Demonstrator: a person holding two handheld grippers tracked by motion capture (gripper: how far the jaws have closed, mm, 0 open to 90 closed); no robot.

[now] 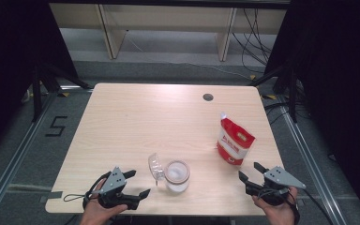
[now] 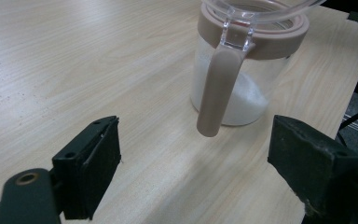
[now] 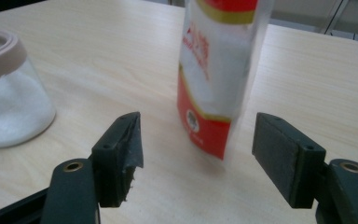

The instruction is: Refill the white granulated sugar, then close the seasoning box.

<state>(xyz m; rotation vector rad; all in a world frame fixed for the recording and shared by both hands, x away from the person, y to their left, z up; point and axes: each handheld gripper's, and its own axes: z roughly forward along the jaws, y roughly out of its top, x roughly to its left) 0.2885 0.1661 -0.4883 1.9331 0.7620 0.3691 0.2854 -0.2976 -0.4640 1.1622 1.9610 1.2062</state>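
A: Start at the near edge. How does the left claw [image 1: 137, 183] stand?

B: Spread, nothing between its jaws, low over the near left of the pale wood-grain worktop [image 1: 136, 117]. Just ahead of it, apart from both jaws, stands the clear round jar with the tan rim [image 2: 240, 70], white powder in its lower part. Its clear hinged lid [image 1: 155, 166] is swung up on the left side, and a tan latch strap [image 2: 216, 91] hangs down the wall facing the claw.

A: And the right claw [image 1: 251, 171]?

B: Also spread and empty, by the near right corner. The red and white stand-up pouch with the clear window [image 3: 216, 70] stands upright a little beyond it, lined up with the gap, touching neither jaw.

A: Room to move?

B: Jar and pouch are well apart, with bare worktop between. The pouch is near the right edge; the far half is open apart from a dark round grommet hole [image 1: 208, 97].

A: Beyond that?

B: Grey floor, a pale desk frame [image 1: 168, 23], black curtains either side, cables on the right.
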